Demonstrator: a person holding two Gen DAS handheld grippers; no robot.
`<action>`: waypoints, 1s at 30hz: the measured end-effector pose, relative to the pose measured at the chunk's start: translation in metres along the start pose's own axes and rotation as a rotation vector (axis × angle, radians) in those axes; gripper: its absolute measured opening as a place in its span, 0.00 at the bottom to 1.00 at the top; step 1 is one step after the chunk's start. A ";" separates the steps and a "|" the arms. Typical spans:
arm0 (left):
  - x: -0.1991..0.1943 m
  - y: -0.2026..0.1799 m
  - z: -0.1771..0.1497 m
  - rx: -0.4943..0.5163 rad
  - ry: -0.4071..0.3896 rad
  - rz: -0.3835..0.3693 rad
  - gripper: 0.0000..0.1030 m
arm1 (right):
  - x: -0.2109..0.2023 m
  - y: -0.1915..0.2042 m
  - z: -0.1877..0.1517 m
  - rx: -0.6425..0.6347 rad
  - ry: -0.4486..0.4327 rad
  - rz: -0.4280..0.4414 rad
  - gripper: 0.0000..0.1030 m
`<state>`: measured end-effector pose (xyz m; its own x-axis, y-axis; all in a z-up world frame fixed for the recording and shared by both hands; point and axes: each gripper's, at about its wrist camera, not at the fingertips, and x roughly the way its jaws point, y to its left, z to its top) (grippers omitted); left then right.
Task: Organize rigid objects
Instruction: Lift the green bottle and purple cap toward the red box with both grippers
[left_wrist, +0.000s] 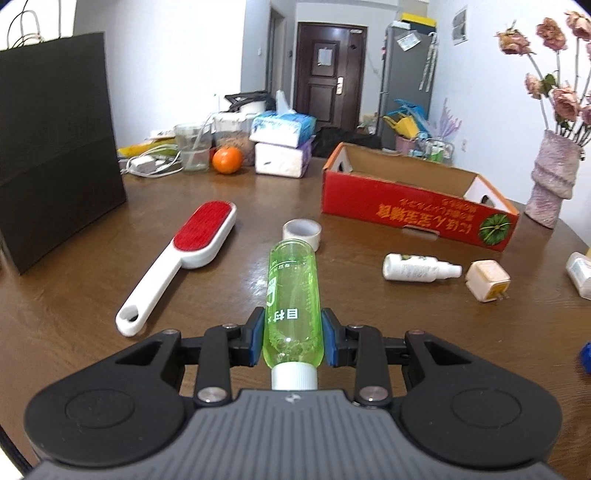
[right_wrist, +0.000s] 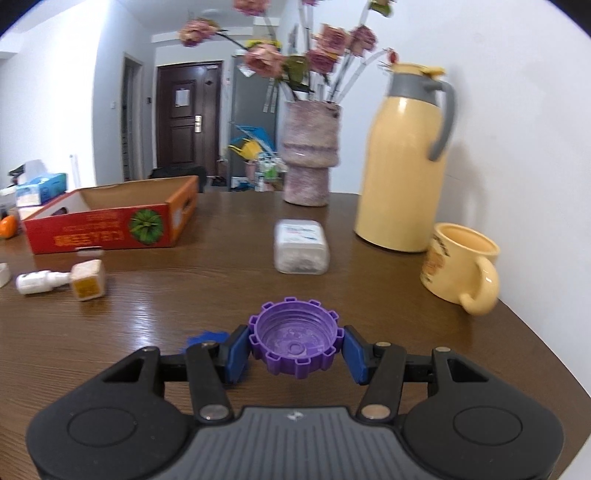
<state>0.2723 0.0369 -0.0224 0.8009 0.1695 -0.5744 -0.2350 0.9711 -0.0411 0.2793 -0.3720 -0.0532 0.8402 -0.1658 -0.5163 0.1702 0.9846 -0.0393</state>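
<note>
Two grippers clamped — left gripper (left_wrist: 293, 341) on green bottle (left_wrist: 293, 295), right gripper (right_wrist: 294, 347) on purple cap (right_wrist: 294, 336).

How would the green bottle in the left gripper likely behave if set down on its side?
The green bottle is round and smooth, so it would probably roll on the glossy table. It looks like clear, nearly empty plastic, so likely light. The left gripper grips it near the cap.

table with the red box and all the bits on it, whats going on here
A person is tidying loose items with two handheld grippers. The left gripper has its jaws shut on a green bottle; the right gripper holds a purple cap. The red box sits open, with a spray bottle lying nearby.
</note>
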 end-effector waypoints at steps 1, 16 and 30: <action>-0.001 -0.002 0.002 0.006 -0.005 -0.010 0.31 | -0.001 0.006 0.002 -0.009 -0.003 0.012 0.51; -0.008 -0.031 0.026 0.063 -0.065 -0.093 0.31 | -0.006 0.088 0.032 -0.094 -0.064 0.176 0.51; -0.002 -0.049 0.058 0.064 -0.108 -0.126 0.31 | 0.002 0.145 0.064 -0.102 -0.107 0.310 0.51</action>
<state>0.3142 -0.0013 0.0283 0.8770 0.0594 -0.4767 -0.0963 0.9939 -0.0534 0.3389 -0.2327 -0.0057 0.8942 0.1426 -0.4244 -0.1494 0.9886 0.0174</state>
